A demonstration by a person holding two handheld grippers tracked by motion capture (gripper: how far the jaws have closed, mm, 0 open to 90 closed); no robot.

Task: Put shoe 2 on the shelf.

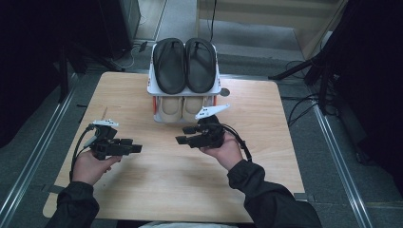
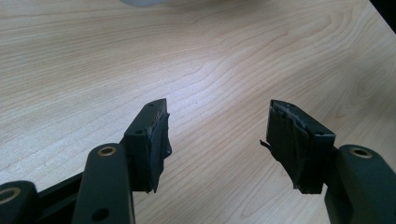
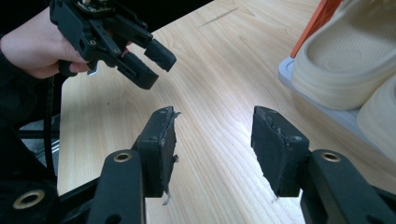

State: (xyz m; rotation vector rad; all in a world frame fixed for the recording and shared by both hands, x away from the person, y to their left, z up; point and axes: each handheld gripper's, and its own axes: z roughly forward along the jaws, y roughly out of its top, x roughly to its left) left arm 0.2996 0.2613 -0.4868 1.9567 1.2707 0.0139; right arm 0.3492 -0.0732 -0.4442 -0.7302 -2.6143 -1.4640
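Shoes sit stowed on a two-tier rack (image 1: 151, 85) at the far edge of your worktop (image 1: 161, 190): black sandals (image 1: 184, 64) side by side on the top shelf, cream slippers (image 1: 181, 107) tucked side by side on the lower one. Judging by that tidy arrangement, either the racking is finished or the unloading has not begun; nothing lies loose on the wood, and neither tool carries anything.

Your left hand-held gripper (image 1: 135, 148) hovers over the near left of the worktop, well apart from the rack, its jaws spread wide and empty. Your right hand-held gripper (image 1: 182, 139) hangs near the front of the rack, just short of the cream slippers, jaws also wide with only bare wood between them.

The high view gives you the whole layout, both shelves and both pairs. The right gripper view brings in what that view cannot: the ribbed footbed of a cream slipper (image 3: 348, 65) up close, an orange rack post (image 3: 312, 25), and your left hand-held gripper (image 3: 152, 63) farther off, tips visibly parted. The left gripper view (image 2: 219, 140) offers wood grain between worn, taped pads (image 2: 156, 140).
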